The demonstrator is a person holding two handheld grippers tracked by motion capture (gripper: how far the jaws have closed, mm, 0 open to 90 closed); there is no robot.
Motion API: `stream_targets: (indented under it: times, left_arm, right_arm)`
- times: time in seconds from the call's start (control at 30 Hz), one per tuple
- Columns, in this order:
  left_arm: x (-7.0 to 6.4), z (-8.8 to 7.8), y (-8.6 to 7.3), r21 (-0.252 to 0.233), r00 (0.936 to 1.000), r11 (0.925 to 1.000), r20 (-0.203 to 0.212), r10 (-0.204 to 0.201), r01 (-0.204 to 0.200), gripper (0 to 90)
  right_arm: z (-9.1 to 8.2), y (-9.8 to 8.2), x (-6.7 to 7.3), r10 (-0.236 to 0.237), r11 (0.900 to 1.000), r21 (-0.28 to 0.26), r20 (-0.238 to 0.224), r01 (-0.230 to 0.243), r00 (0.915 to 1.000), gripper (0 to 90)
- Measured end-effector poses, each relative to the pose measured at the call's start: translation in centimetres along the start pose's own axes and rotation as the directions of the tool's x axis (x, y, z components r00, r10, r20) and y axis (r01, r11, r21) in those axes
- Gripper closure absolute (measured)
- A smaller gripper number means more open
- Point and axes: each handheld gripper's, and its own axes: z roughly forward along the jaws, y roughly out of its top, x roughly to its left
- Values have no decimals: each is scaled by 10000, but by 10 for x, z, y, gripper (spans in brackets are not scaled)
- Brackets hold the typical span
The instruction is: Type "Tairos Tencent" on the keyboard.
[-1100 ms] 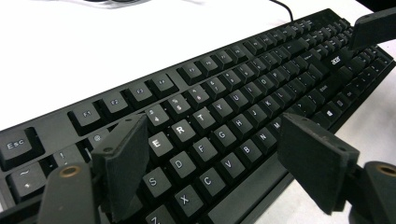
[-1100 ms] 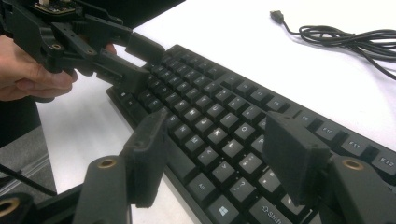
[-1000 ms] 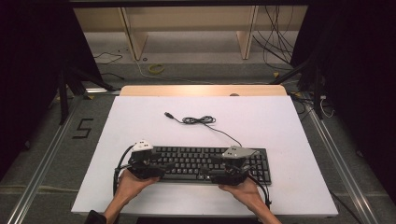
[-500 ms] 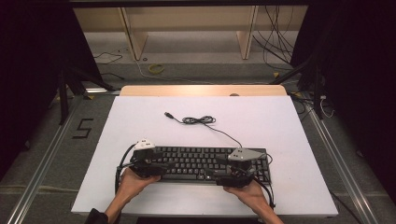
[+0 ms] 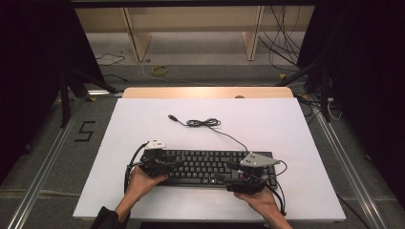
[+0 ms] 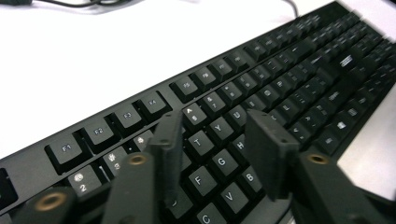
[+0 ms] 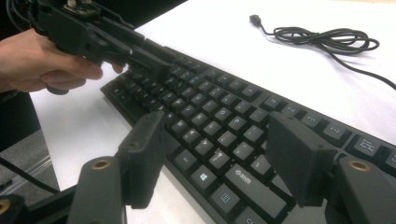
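Note:
A black keyboard (image 5: 210,167) lies flat near the front of the white table (image 5: 286,124). Its cable (image 5: 203,123) coils behind it and ends in a loose plug (image 5: 170,116). My left gripper (image 5: 174,164) is over the keyboard's left end. In the left gripper view the left gripper (image 6: 215,126) has just been closing its jaws; they stand half apart above the letter keys (image 6: 280,88), pressing on nothing. My right gripper (image 5: 223,172) is at the front right. In the right gripper view the right gripper (image 7: 219,128) is open over the keyboard's bottom rows (image 7: 210,93), and the left gripper (image 7: 156,63) appears farther off.
Bare white tabletop stretches behind and to both sides of the keyboard. The coiled cable (image 7: 322,37) and its plug (image 7: 254,19) lie on it at mid-table. A wooden strip (image 5: 205,92) edges the far side. Metal rails (image 5: 43,167) run along the floor beside the table.
The right gripper has shifted slightly to the right along the keyboard's front edge. The left hand and the keyboard have stayed in place.

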Motion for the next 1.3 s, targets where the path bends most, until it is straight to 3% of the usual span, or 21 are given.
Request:
stream_targets:
  times: [0.23,0.57,1.17,1.3]
  left_arm:
    - [1,5,1,288,9995,9996,-309,9,0,736]
    - [0,11,3,525,9992,9983,-280,274,-259,890]
    - [0,22,5,903,9978,9954,-552,362,-311,894]
    - [-1,23,3,786,9974,9962,-569,432,-386,896]
  right_arm:
    - [-6,-3,-3,109,9998,-166,-55,-110,9999,362]
    - [-12,-7,-5,172,9994,-286,13,-171,9999,349]
    - [-17,-10,-4,186,9991,-389,49,-184,9998,327]
    - [-18,-10,-3,162,9991,-395,43,-161,9999,327]
